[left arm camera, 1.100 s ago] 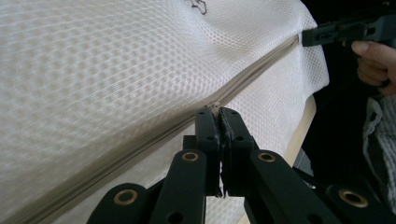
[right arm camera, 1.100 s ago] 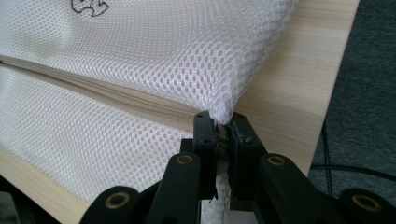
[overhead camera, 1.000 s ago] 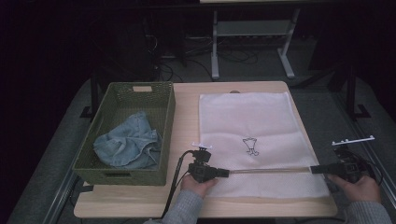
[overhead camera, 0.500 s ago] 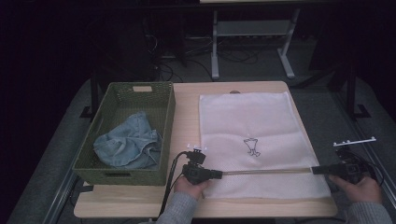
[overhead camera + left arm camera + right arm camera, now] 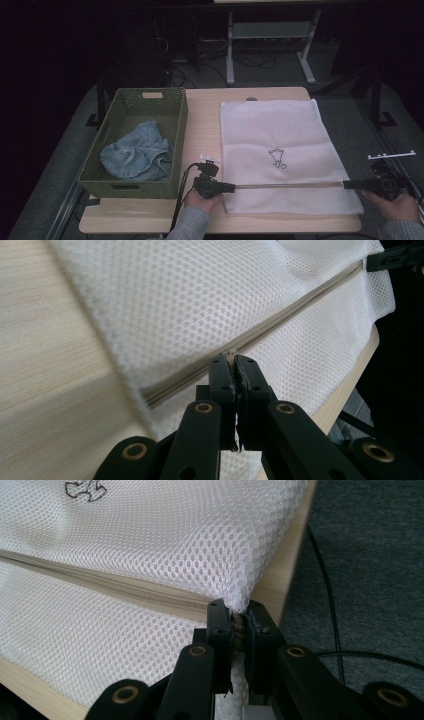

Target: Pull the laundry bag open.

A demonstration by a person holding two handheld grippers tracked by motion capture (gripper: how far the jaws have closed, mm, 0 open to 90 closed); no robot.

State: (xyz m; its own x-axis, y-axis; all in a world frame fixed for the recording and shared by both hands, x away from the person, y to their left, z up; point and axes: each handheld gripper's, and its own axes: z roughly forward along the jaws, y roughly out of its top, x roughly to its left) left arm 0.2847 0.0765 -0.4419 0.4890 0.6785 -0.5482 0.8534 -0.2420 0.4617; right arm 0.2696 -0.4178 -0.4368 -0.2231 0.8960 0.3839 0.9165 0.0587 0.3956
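A white mesh bag (image 5: 280, 145) with a small black drawing lies flat on the wooden table (image 5: 202, 125). Its beige zipper (image 5: 290, 186) runs straight across near the front edge. My left gripper (image 5: 232, 188) is shut on the zipper's left end; in the left gripper view a bit of beige zipper sits pinched at the tips (image 5: 235, 359). My right gripper (image 5: 345, 184) is shut on the bag's right edge where the zipper ends, with mesh bunched between the jaws (image 5: 239, 611). The zipper is taut between the two grippers.
A green woven basket (image 5: 112, 145) stands at the table's left and holds a crumpled blue denim cloth (image 5: 137, 155). The table's right edge (image 5: 285, 565) drops to grey carpet just beside my right gripper. A metal rack (image 5: 270, 45) stands on the floor behind the table.
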